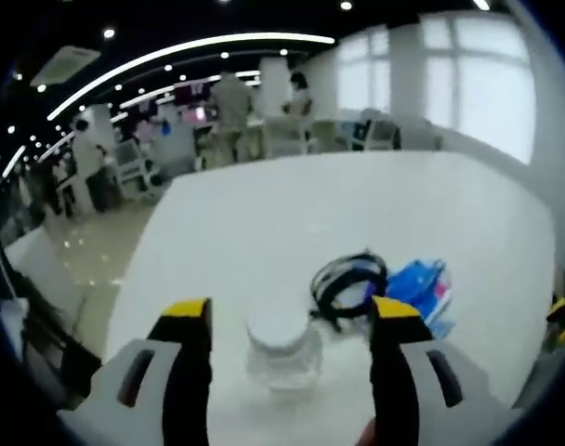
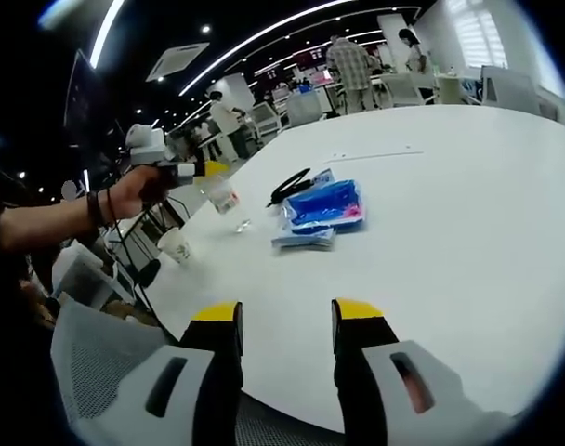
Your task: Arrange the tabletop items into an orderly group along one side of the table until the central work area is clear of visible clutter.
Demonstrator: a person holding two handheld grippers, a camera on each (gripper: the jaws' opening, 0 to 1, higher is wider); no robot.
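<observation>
A clear plastic jar (image 1: 282,351) with a white lid stands on the white table (image 1: 357,204) between the jaws of my left gripper (image 1: 292,314). The jaws are open and wider than the jar, not touching it. Just beyond lie a coiled black cable (image 1: 348,279) and a blue packet (image 1: 422,290). In the right gripper view, my right gripper (image 2: 287,316) is open and empty over the table's near edge. Farther out are the blue packet (image 2: 324,206), the black cable (image 2: 290,186), the jar (image 2: 224,198) and the left gripper (image 2: 185,170), held in a hand.
A white paper cup (image 2: 176,246) shows by the table's left edge, below the hand. A mesh chair back (image 2: 97,372) is at the lower left. People and desks fill the room beyond the table (image 2: 450,186).
</observation>
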